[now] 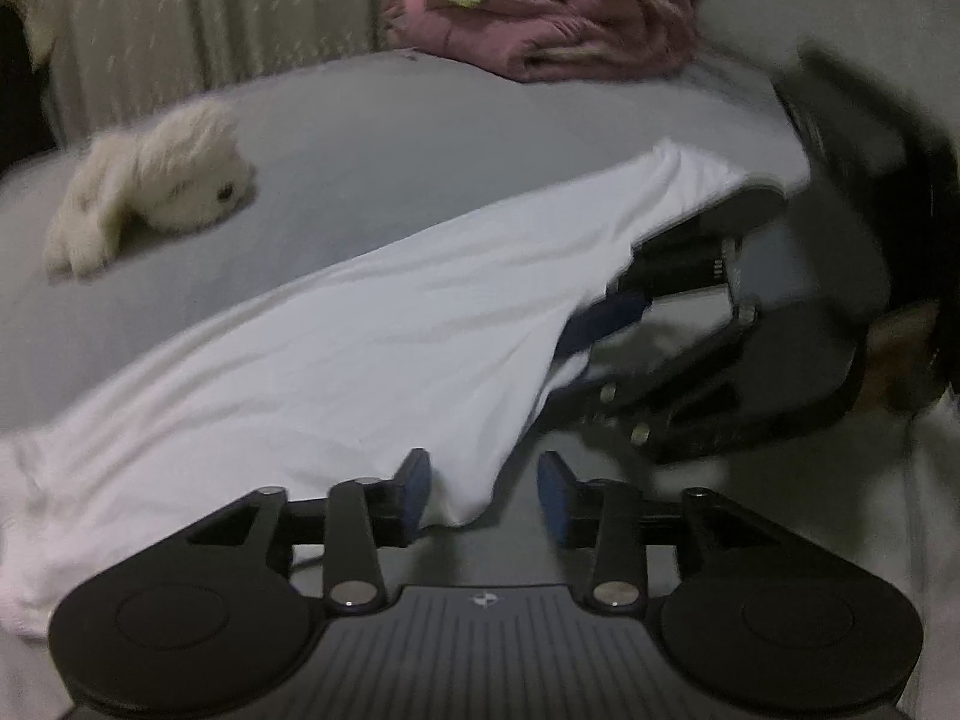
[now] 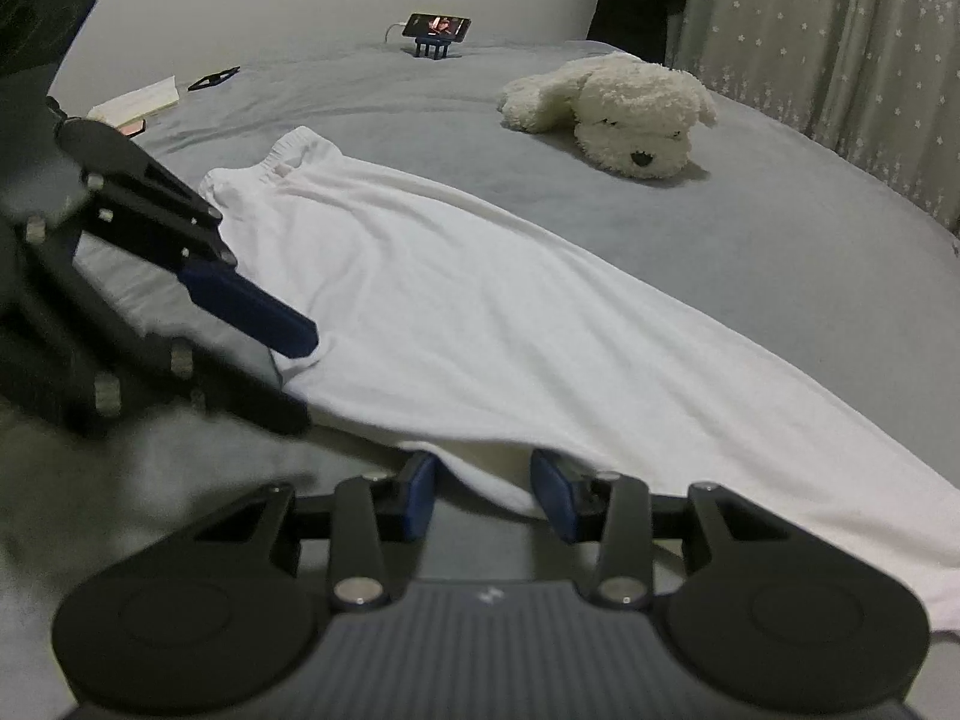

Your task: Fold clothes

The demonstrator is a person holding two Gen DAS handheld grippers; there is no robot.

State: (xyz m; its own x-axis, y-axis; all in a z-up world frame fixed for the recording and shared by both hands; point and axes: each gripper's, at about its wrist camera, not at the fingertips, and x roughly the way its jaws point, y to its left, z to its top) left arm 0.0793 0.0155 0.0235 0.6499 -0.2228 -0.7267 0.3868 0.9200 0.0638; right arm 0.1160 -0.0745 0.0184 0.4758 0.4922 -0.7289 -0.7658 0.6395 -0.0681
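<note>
White garment (image 2: 456, 312) lies stretched flat along the near edge of the grey bed (image 2: 750, 252), its near hem lying loose between the parted blue pads of the left gripper (image 1: 485, 495) and the right gripper (image 2: 483, 495), neither pinching it. Beyond it on the bed rests a plush dog (image 2: 624, 108). A propped phone (image 2: 437, 26) stands at the far edge, papers (image 2: 139, 99) lie beside it, and folded clothes (image 1: 540, 18) are piled at another edge.

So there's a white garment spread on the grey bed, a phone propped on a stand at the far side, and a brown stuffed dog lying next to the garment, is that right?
Not quite: the stuffed dog is cream-white, not brown, as the right wrist view shows clearly. The rest holds: the white garment is spread on the grey bed, and the phone is propped on a stand at the far side.
</note>
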